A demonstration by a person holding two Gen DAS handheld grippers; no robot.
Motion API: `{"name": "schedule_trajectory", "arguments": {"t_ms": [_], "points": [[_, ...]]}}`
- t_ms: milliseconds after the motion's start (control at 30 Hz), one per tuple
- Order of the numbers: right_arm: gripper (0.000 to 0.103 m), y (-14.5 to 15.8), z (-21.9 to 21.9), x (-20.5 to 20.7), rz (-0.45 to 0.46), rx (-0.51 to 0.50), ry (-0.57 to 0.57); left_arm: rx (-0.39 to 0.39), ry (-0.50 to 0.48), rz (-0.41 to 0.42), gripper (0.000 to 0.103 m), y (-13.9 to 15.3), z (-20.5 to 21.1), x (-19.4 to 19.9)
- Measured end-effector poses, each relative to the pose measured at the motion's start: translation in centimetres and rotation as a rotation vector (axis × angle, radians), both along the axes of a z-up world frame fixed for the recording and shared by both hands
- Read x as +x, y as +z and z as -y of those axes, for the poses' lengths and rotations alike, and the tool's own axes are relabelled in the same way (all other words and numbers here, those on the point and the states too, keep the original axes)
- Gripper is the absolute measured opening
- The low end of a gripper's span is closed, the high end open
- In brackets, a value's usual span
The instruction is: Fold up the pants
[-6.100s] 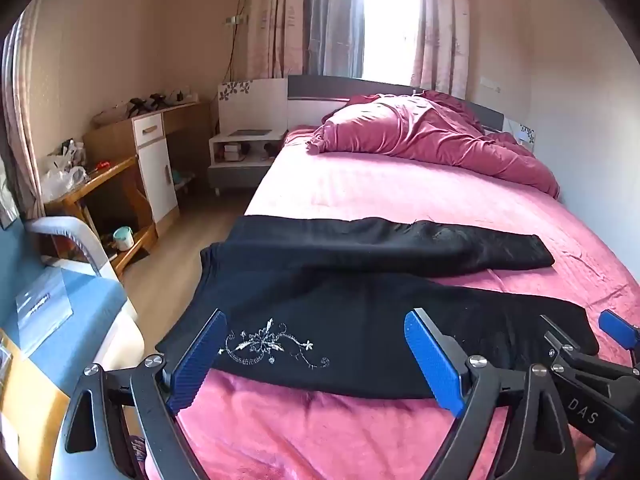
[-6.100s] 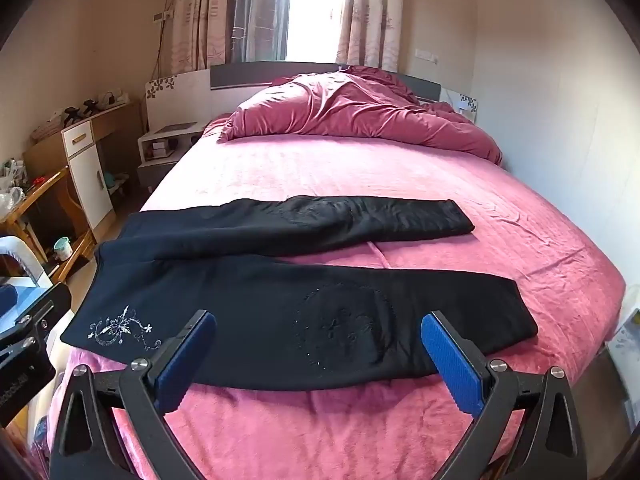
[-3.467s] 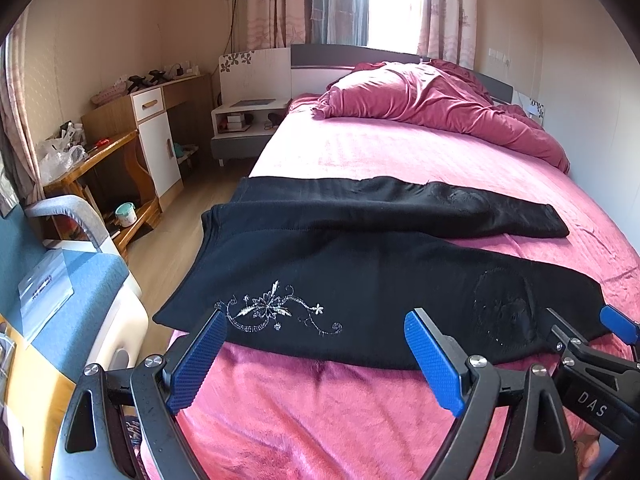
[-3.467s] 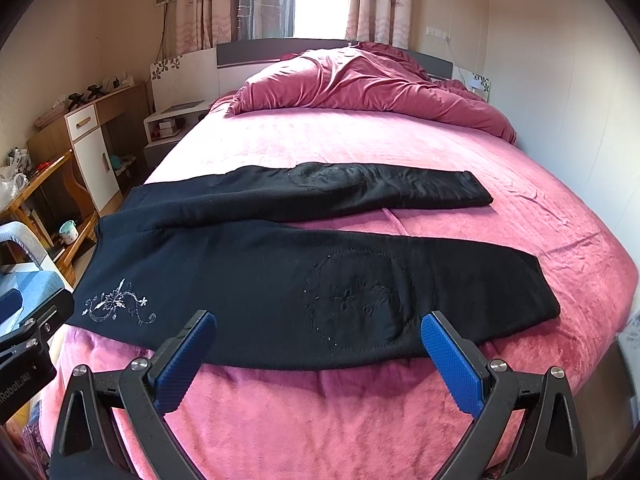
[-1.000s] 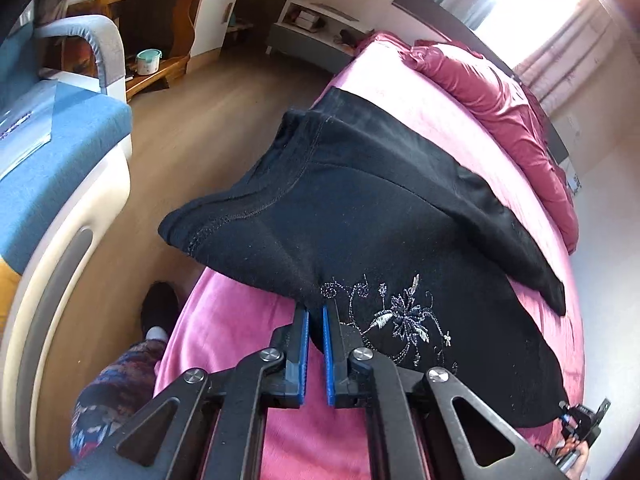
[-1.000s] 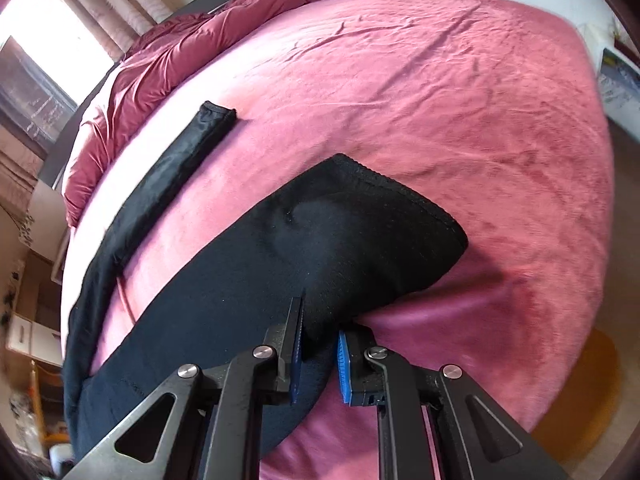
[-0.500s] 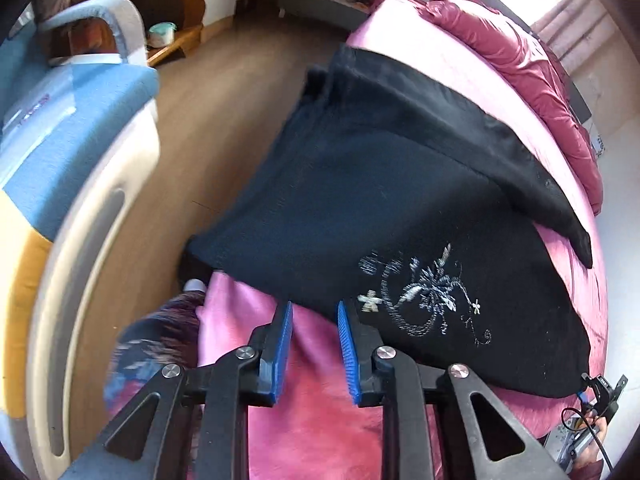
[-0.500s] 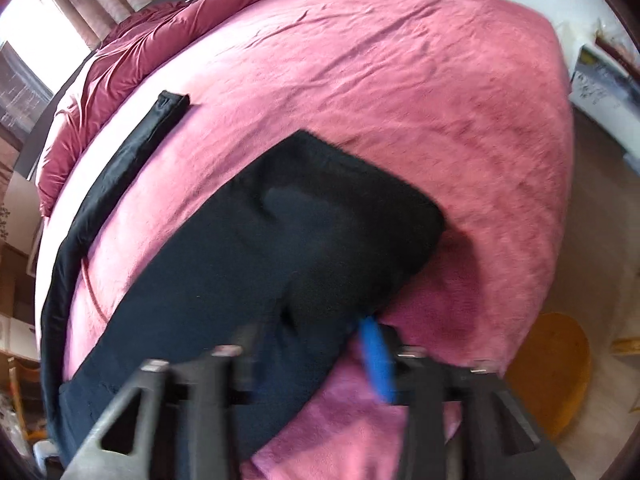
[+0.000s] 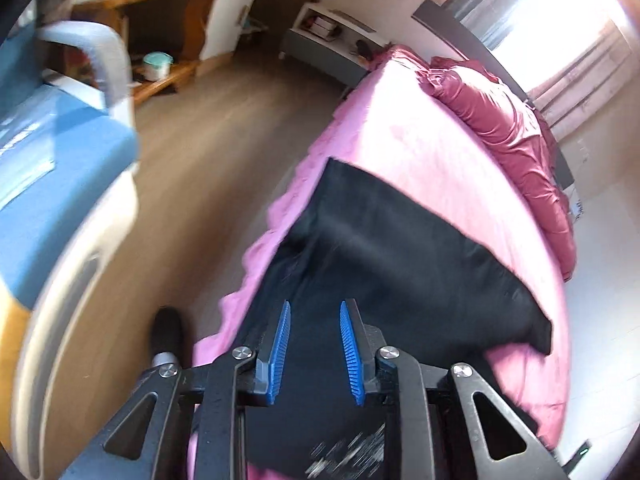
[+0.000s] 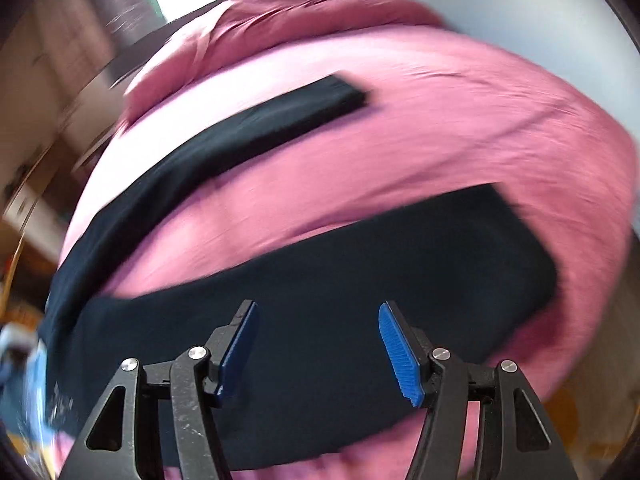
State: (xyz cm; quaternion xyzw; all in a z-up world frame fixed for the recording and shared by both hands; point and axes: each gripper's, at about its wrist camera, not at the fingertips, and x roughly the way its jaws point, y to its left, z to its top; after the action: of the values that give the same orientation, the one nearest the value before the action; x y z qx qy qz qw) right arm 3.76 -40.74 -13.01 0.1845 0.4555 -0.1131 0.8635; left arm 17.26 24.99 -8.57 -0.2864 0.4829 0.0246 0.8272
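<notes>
Black pants (image 9: 384, 256) lie spread on the pink bed (image 9: 404, 148), waist end near the bed's left edge. Both views are blurred by motion. My left gripper (image 9: 312, 344) hovers over the waist part with its jaws opening; nothing is pinched between the blue pads, only cloth lying below. In the right wrist view the near leg (image 10: 340, 292) and the far leg (image 10: 248, 136) lie apart on the sheet. My right gripper (image 10: 320, 348) hangs above the near leg, its jaws opening wide and free of the cloth. White embroidery (image 9: 352, 452) shows by the left gripper's base.
A blue and white chair (image 9: 60, 184) stands left of the bed across a strip of wooden floor (image 9: 208, 148). A crumpled maroon duvet (image 9: 508, 116) lies at the bed's head. A wooden desk (image 9: 148, 8) and a nightstand (image 9: 324, 40) line the far wall. A person's foot (image 9: 166, 330) shows by the bed.
Both grippers were shut on the pants' near edge a second ago; both have let go and opened. They have moved over the cloth, and the right one has rolled.
</notes>
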Motion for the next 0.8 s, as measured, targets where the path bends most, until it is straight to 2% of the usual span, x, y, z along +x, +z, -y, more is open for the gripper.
{"name": "schedule_trajectory", "arguments": {"t_ms": [100, 200, 300, 467, 533, 633, 733, 800], "points": [[0.063, -1.6, -3.7, 1.9, -0.03, 0.011, 0.087, -0.06, 0.011, -0.026, 0.036, -1.1, 0.7, 4.0], [0.063, -3.0, -6.3, 3.2, -0.062, 0.009, 0.14, -0.082, 0.019, -0.051, 0.054, -2.2, 0.9, 7.9], [0.064, -4.4, -7.5, 4.2, -0.094, 0.005, 0.161, -0.082, 0.037, -0.062, 0.055, -3.2, 1.2, 11.7], [0.066, -5.5, -7.2, 5.0, -0.144, 0.034, 0.14, -0.138, 0.067, -0.11, 0.056, -6.2, 0.1, 17.3], [0.066, -5.9, -7.2, 5.3, -0.155, 0.038, 0.135, -0.157, 0.075, -0.131, 0.056, -7.3, -0.2, 18.9], [0.068, -6.4, -7.4, 5.8, -0.172, 0.034, 0.135, -0.141, 0.105, -0.151, 0.056, -8.7, -0.7, 20.9], [0.072, -7.0, -8.0, 7.0, -0.184, 0.024, 0.144, -0.174, 0.134, -0.185, 0.055, -10.4, -1.0, 22.4], [0.074, -7.2, -8.4, 7.3, -0.191, 0.016, 0.146, -0.146, 0.133, -0.185, 0.054, -10.8, -0.8, 23.2]]}}
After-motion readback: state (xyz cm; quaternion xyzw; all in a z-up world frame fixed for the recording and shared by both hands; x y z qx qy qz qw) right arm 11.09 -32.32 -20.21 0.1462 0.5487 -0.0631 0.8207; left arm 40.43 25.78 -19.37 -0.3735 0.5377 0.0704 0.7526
